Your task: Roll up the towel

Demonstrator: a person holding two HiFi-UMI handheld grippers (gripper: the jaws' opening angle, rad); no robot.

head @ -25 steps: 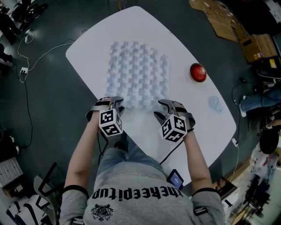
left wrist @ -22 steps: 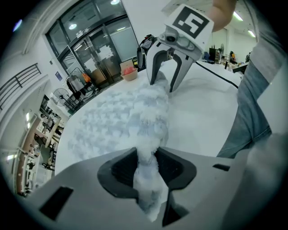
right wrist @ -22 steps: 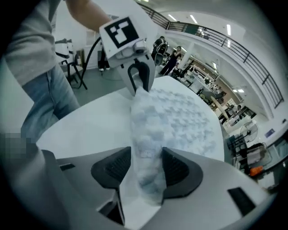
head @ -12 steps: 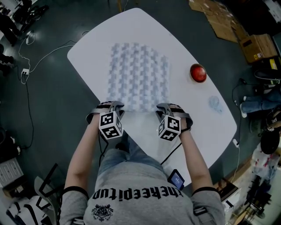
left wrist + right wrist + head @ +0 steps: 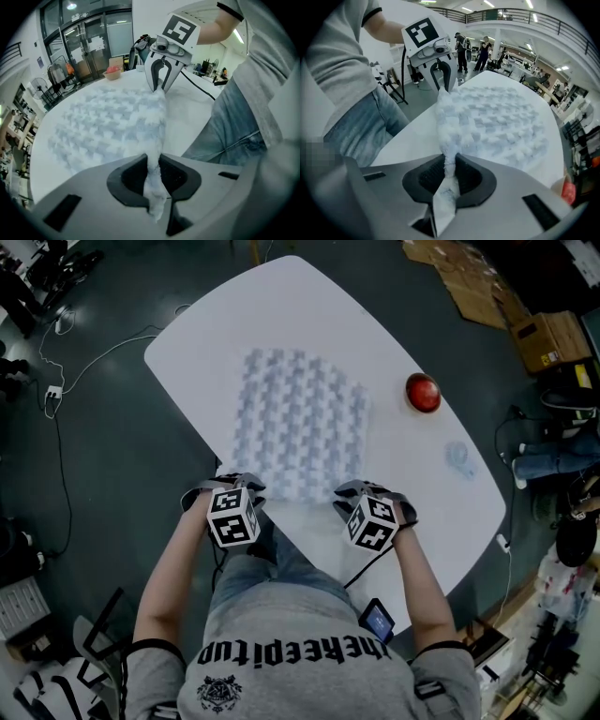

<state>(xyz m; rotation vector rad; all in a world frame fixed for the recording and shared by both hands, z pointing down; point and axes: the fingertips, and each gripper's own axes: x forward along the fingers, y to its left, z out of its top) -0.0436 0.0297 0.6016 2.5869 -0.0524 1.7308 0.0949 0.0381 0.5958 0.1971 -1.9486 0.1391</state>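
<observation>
The towel (image 5: 300,423) lies flat on the bench (image 5: 281,306), just left of the red ball (image 5: 423,393). The left gripper (image 5: 153,176) and right gripper (image 5: 449,176) have just closed, jaws clenched on its near corners. Best to lift both evenly and turn a tight, straight first fold.

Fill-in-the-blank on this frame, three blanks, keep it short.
The left gripper and right gripper each pinch the ____'s near edge.
It lies spread on a ____ table.
The round object on the table, apart from it, is ____.
Missing: towel; white; red.
Both grippers' jaws have just been closing onto the towel.
</observation>
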